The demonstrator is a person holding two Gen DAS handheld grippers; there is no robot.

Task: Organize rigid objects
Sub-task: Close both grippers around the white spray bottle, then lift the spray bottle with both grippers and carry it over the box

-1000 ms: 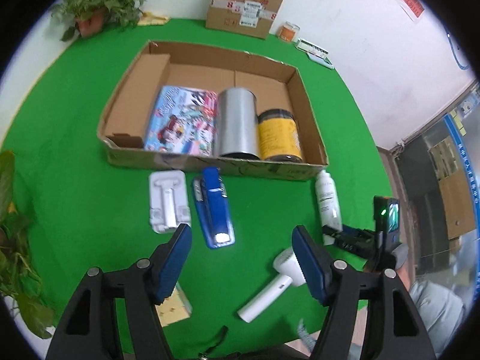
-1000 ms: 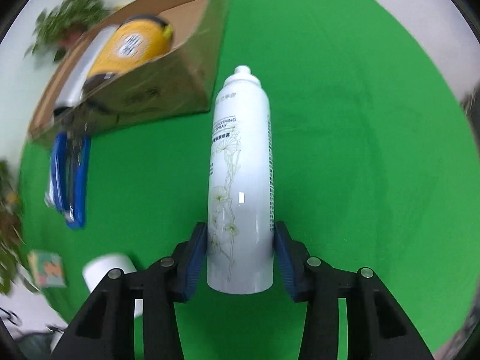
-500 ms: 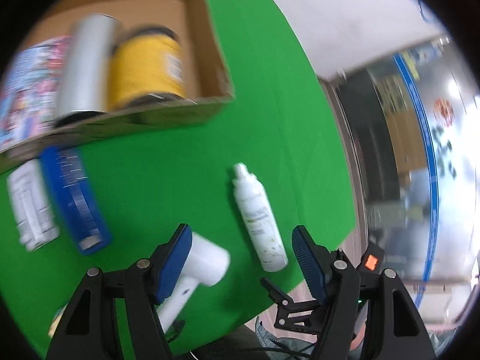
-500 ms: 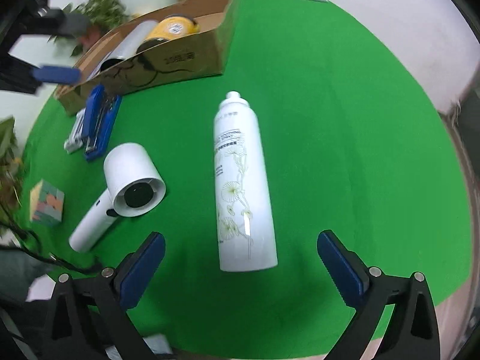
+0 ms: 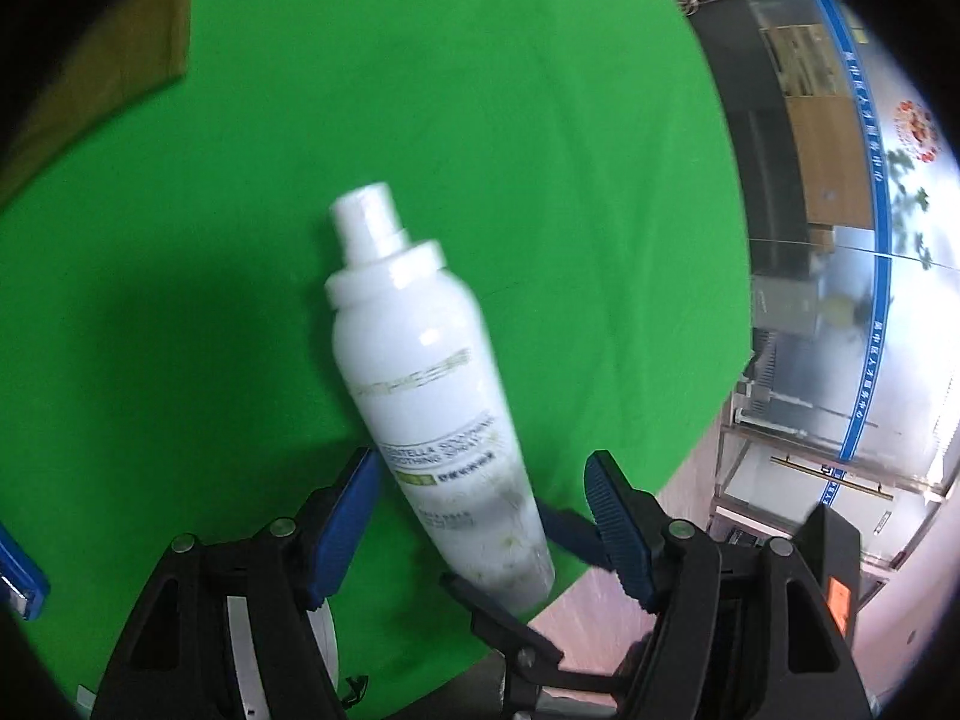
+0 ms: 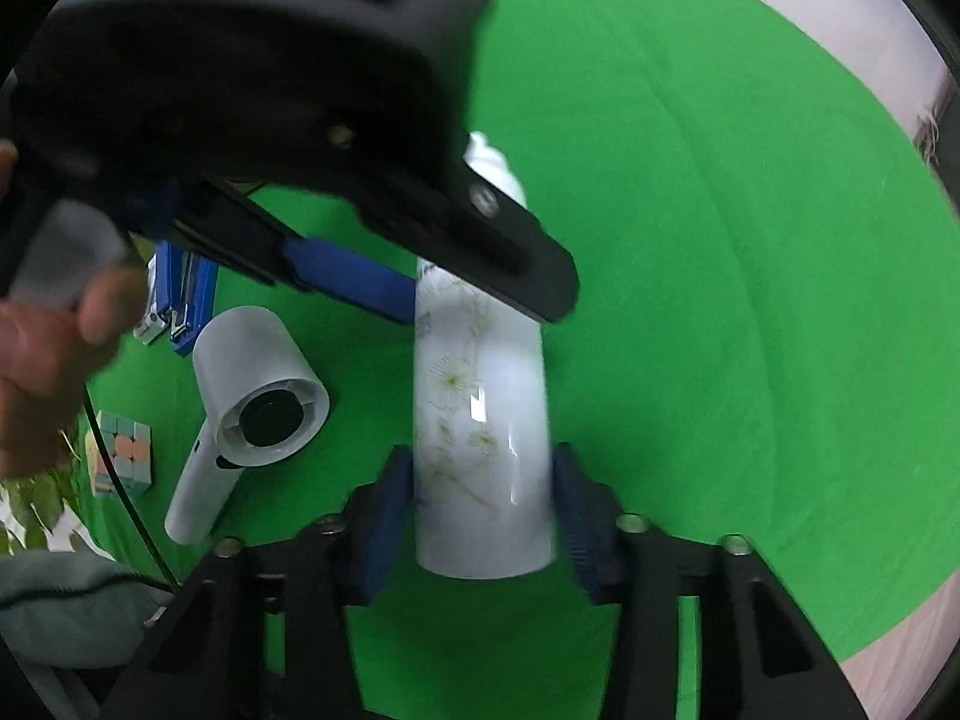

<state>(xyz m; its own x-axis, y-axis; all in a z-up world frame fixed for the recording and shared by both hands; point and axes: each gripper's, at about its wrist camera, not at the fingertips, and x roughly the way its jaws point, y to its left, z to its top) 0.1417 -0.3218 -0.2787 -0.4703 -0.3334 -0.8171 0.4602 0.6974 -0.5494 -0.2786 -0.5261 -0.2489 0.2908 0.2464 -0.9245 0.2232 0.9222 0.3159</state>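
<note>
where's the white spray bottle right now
In the right wrist view the white spray bottle lies on the green cloth between the right tongs, with the hair dryer to its left.

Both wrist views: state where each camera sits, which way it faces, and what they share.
Left wrist: on the left gripper, facing down its open fingers at the spray bottle on green cloth.
Right wrist: on the right gripper, facing along the bottle it clamps; the left gripper and holding hand loom above.
Shared: the bottle, each other's gripper.
</note>
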